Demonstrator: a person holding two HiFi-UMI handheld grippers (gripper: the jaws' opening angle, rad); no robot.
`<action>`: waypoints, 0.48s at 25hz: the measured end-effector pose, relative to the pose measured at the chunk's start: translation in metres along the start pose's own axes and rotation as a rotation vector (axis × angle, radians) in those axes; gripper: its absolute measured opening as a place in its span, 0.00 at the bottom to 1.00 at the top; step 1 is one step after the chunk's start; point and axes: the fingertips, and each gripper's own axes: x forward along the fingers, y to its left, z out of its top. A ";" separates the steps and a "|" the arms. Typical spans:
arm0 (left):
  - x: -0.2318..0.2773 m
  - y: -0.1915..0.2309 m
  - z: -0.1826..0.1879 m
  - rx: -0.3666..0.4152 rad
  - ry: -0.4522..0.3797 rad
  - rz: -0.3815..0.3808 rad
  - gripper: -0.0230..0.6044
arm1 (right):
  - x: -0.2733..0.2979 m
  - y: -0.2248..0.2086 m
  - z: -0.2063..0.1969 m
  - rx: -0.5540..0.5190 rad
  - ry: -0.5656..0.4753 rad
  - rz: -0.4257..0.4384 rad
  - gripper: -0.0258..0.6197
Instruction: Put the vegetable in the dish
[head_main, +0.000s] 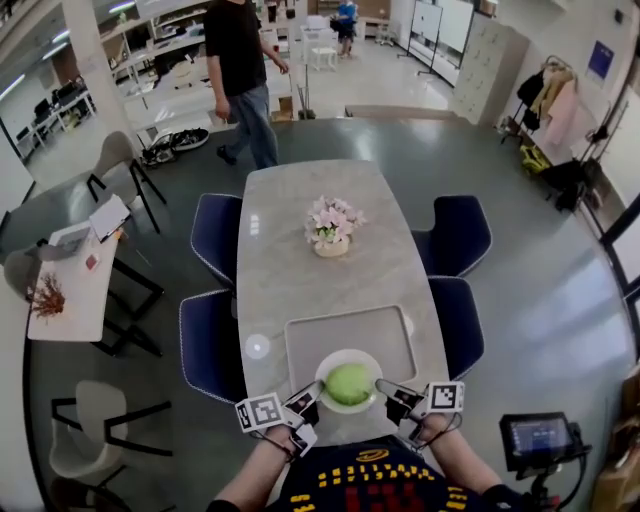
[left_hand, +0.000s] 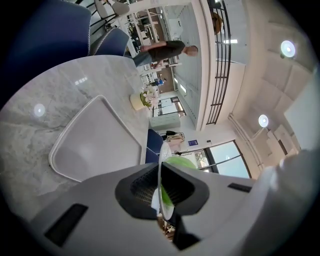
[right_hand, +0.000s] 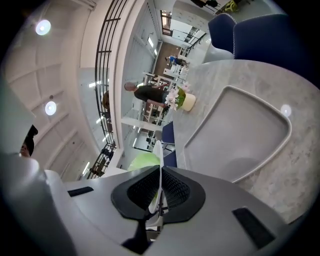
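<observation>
A round green vegetable (head_main: 348, 384) lies in a white dish (head_main: 326, 370) at the near end of the marble table. My left gripper (head_main: 303, 405) is shut on the dish's left rim and my right gripper (head_main: 392, 391) is shut on its right rim. In the left gripper view the thin dish rim (left_hand: 160, 172) stands edge-on between the black pads, with the vegetable (left_hand: 181, 162) behind it. The right gripper view shows the same: the rim (right_hand: 159, 165) pinched between the pads and the vegetable (right_hand: 144, 161) beyond.
A grey tray (head_main: 350, 333) lies on the table (head_main: 300, 260) under and beyond the dish. A flower pot (head_main: 331, 227) stands mid-table. Blue chairs (head_main: 215, 235) flank both sides. A person (head_main: 240, 70) walks past the far end. A monitor (head_main: 537, 437) sits at my right.
</observation>
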 end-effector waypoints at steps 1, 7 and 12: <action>0.006 -0.004 0.000 -0.013 -0.016 -0.025 0.06 | -0.001 -0.005 0.007 -0.023 0.018 -0.011 0.06; 0.029 0.020 -0.003 -0.013 -0.017 0.121 0.07 | -0.001 -0.015 0.045 -0.037 0.046 0.046 0.06; 0.046 0.035 -0.002 -0.043 -0.031 0.132 0.07 | -0.005 -0.051 0.055 0.000 0.072 -0.048 0.06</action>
